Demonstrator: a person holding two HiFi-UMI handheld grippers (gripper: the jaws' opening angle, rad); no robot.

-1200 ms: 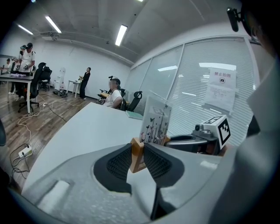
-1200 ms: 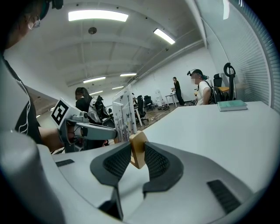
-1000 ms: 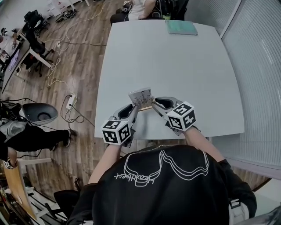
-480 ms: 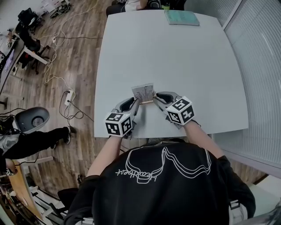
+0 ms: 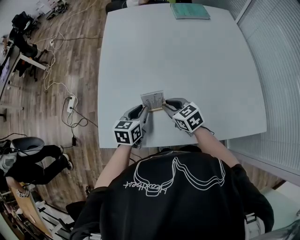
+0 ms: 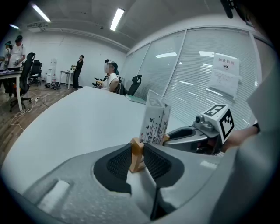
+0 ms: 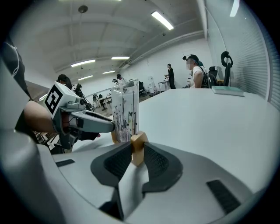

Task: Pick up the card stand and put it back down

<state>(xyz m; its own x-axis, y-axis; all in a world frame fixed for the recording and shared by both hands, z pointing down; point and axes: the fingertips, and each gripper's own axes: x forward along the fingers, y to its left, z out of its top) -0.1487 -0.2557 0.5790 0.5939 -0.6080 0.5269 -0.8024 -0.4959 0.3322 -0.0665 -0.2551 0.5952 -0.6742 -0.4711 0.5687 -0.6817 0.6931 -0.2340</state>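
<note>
Left gripper (image 6: 138, 154): pads pressed on one wooden end of the card stand (image 5: 153, 101), jaws roughly half apart around it. Right gripper (image 7: 138, 151): jaws have just been closing, the stand's other wooden end between the pads and pinched there. Grippers face each other, the stand spanning between them, its card upright. Stand sits low at the near edge of the table (image 5: 187, 56), centred in front of the person holding it; whether the base touches the top, cannot tell.

Table: white, rounded corners. A teal book (image 5: 190, 11) lies at the far edge, well apart from the stand.

Room: wood floor (image 5: 70, 61) on the left with loose cables and a power strip (image 5: 71, 104). Glass wall with blinds (image 5: 276, 70) on the right. A seated person (image 6: 111, 81) at the table's far end.

Writing: card carries black printed butterflies and stems, any text too small to read. A paper notice (image 6: 225, 72) hangs on the glass, unreadable.
</note>
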